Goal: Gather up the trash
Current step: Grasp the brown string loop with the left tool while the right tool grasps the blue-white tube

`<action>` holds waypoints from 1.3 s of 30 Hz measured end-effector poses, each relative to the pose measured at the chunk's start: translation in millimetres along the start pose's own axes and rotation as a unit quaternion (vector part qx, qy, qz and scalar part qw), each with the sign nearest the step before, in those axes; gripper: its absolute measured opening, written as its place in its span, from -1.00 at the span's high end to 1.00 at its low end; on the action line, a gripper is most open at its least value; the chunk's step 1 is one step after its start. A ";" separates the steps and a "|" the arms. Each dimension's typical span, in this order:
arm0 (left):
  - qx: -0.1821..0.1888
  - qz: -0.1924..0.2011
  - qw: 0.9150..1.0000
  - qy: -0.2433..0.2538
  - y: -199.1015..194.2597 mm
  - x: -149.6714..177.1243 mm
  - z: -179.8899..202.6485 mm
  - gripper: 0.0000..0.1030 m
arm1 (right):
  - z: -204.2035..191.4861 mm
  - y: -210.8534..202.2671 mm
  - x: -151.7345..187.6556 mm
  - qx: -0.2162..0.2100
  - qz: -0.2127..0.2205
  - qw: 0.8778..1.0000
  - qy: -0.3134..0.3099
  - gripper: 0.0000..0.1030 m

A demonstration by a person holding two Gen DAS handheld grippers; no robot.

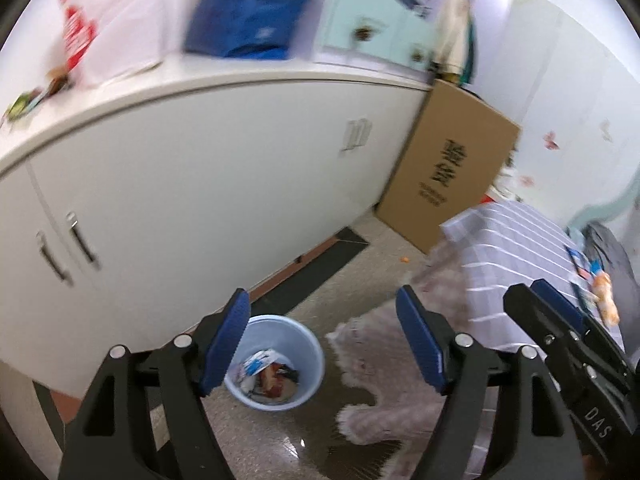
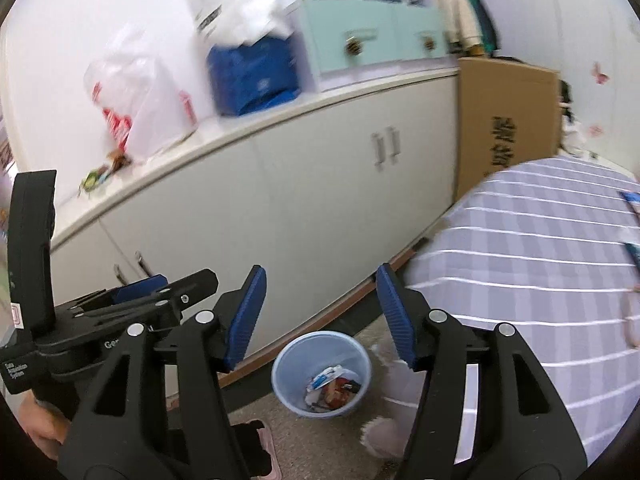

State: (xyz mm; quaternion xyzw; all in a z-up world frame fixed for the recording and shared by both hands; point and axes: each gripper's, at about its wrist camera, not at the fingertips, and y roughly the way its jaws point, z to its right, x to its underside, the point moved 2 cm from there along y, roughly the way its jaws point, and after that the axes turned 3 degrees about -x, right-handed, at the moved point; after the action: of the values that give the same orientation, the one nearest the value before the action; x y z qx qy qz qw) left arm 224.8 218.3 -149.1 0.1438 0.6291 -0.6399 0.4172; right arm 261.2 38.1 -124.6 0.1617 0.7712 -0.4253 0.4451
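Note:
A light blue bin [image 1: 276, 364] stands on the floor by the white cabinet, with several wrappers inside; it also shows in the right wrist view [image 2: 320, 374]. My left gripper [image 1: 320, 344] is open and empty, held above the bin. My right gripper [image 2: 320, 316] is open and empty, also above the bin; it shows at the right of the left wrist view [image 1: 552, 312]. Small wrappers [image 2: 102, 170] lie on the cabinet top at the left. More scraps [image 1: 600, 284] lie on the striped bed.
A white cabinet [image 1: 180, 184] runs along the wall, with plastic bags [image 2: 140, 96] and a blue bag [image 2: 252, 76] on top. A cardboard box [image 1: 448, 168] leans at its end. A bed with striped cover [image 2: 520, 264] is at right; a fluffy rug [image 1: 384, 368] lies beside the bin.

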 end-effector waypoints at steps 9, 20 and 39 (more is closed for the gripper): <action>0.098 -0.021 0.988 0.121 -12.8 18.8 163.6 -0.43 | 130.2 -112.4 3.6 0.107 0.049 0.991 0.064 -0.11; 0.156 -0.100 0.959 0.215 26.9 66.2 318.5 -0.05 | 258.6 -184.3 39.5 0.192 0.040 0.969 0.149 -0.11; 0.125 -0.079 0.955 0.259 42.8 66.6 313.3 0.95 | 281.2 -141.7 21.7 0.175 -0.010 0.976 0.131 -0.11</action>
State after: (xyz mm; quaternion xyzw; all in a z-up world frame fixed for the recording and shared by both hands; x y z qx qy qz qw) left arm 321.6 -89.1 -173.4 0.3053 0.6397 -0.6854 0.1669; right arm 314.7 -272.6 -138.0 0.2839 0.7379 -0.5336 0.3002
